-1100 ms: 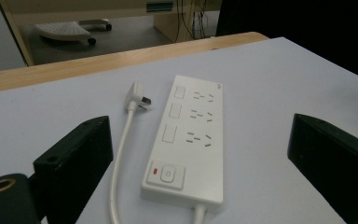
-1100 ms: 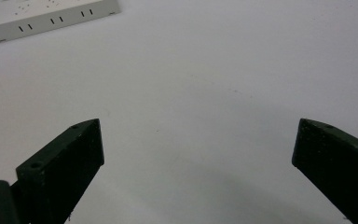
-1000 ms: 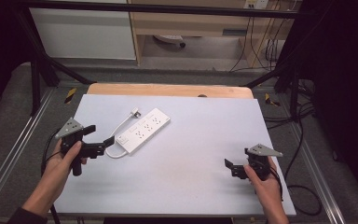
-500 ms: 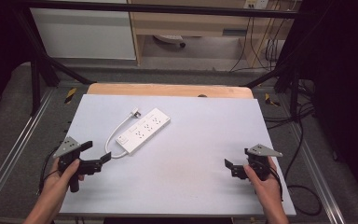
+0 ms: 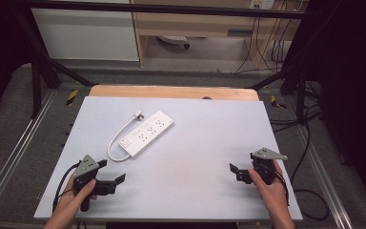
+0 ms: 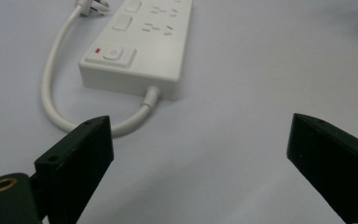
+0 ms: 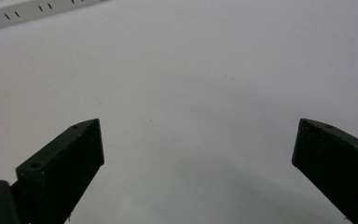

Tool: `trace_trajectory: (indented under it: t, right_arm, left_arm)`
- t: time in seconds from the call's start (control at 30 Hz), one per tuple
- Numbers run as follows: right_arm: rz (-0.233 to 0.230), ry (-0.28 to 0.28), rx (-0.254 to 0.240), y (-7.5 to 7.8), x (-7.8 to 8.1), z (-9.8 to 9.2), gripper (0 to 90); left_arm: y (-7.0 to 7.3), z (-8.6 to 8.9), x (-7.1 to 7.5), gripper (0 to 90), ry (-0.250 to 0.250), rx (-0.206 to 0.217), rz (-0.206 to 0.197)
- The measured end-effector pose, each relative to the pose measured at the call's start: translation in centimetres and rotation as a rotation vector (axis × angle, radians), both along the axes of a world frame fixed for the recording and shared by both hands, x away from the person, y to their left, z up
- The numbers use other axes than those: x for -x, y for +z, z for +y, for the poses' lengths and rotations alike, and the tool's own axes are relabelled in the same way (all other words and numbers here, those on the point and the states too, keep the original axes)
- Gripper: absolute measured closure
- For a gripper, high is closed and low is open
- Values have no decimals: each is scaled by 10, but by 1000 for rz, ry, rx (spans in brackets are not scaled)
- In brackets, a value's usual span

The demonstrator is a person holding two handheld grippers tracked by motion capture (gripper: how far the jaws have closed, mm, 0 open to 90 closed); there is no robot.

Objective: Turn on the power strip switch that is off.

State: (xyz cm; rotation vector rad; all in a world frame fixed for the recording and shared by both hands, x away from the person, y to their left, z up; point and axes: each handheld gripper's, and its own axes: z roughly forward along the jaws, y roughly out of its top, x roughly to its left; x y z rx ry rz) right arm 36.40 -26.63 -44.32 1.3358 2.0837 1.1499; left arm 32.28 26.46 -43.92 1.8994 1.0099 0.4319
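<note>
Meanwhile the left gripper point(image 5: 112, 171) has drawn back toward the person's near left corner of the table point(image 5: 209, 138); a second ago it sat just beside the power strip point(image 5: 147, 133), and now it lies well clear of it, jaws spread wide and holding nothing; in the left gripper view the strip's switch end and its looping white cable point(image 6: 56, 93) lie just beyond the open jaws; the strip rests flat, left of the table's middle, its place unchanged; the right gripper point(image 5: 236, 171) stays near the right edge as before, jaws likewise spread wide over bare table.
</note>
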Motion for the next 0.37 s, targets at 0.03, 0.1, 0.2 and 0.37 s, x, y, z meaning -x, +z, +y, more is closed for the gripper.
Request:
trace_trajectory:
  t: [0.03, 0.1, 0.2, 0.37]
  right_arm:
    - [13, -3, 10, -2, -1, 0, 28]
    - [33, -22, 25, -5, -2, -2, 28]
    - [42, -60, 43, -8, -5, -4, 27]
    - [113, -107, 117, -21, -9, 0, 5]
  left_arm:
    - [-2, 1, 2, 73, 11, -6, 0]
    - [-3, 5, 5, 84, 24, -10, -4]
    - [-2, 13, 6, 76, 65, 2, -11]
    - [-1, 16, 2, 84, 94, 13, -15]
